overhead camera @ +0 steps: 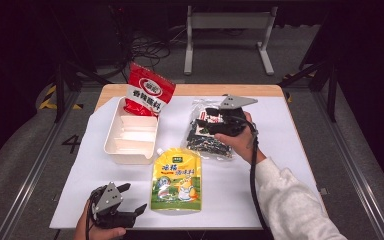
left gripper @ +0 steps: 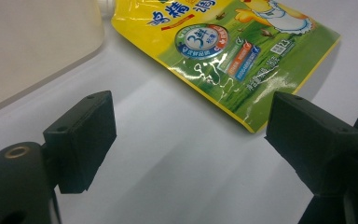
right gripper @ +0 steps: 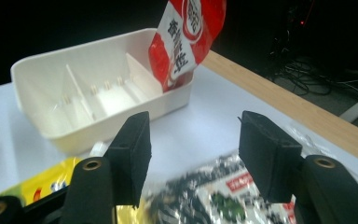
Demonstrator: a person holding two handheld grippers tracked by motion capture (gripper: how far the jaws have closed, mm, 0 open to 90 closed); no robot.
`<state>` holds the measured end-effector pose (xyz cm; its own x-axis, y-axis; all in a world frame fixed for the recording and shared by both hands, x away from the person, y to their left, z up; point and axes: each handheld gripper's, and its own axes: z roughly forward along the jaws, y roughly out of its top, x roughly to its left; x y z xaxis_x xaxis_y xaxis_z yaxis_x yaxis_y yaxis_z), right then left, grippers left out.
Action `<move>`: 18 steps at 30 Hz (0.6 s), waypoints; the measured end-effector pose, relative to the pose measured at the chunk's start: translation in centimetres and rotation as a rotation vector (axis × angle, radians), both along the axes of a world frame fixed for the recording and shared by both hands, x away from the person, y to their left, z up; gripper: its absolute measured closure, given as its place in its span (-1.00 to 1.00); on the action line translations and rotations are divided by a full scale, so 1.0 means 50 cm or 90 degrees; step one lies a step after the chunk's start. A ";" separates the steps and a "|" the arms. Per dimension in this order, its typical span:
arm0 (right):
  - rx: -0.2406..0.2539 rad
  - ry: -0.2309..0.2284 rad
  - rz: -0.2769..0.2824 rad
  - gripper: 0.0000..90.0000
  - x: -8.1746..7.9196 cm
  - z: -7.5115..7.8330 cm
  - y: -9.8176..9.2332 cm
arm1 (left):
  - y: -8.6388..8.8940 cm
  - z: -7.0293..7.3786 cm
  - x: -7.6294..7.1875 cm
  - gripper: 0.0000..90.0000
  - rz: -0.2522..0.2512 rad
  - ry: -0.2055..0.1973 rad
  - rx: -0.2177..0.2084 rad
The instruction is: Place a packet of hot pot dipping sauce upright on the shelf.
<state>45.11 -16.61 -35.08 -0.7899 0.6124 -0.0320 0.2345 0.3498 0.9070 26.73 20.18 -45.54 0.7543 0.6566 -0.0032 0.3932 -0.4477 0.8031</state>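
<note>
Directly beneath the right gripper [overhead camera: 219, 121], whose jaws are held apart and empty, a clear packet of dark contents [right gripper: 223, 196] is seen lying flat on the white table [overhead camera: 260, 190], its long axis running away from the person, so the right hand is judged the nearer one. Three packets are counted: that one, one yellow spouted pouch [overhead camera: 176, 181] just beside the spread, empty left gripper [overhead camera: 125, 206], and one red bag [overhead camera: 148, 91] leaning in the single divided white tray [overhead camera: 111, 137].

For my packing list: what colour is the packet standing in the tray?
Red and white packet; the high view shows it best.
</note>
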 end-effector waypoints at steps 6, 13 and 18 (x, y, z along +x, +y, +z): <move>-0.021 0.005 0.012 -0.05 -0.053 -0.030 -0.051 | -0.007 -0.003 0.012 -0.63 -0.006 0.005 0.005; -0.053 0.024 0.014 -0.06 -0.098 -0.072 -0.087 | -0.019 -0.003 0.022 -0.63 -0.016 0.012 0.001; -0.068 0.038 0.023 -0.07 -0.139 -0.085 -0.098 | -0.029 -0.001 0.029 -0.63 -0.024 0.009 0.003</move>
<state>38.14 -21.52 -39.31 -0.8140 0.5789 -0.0481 0.2718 0.4527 0.8493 28.20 18.75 -45.61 0.7787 0.6273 -0.0114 0.3871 -0.4660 0.7956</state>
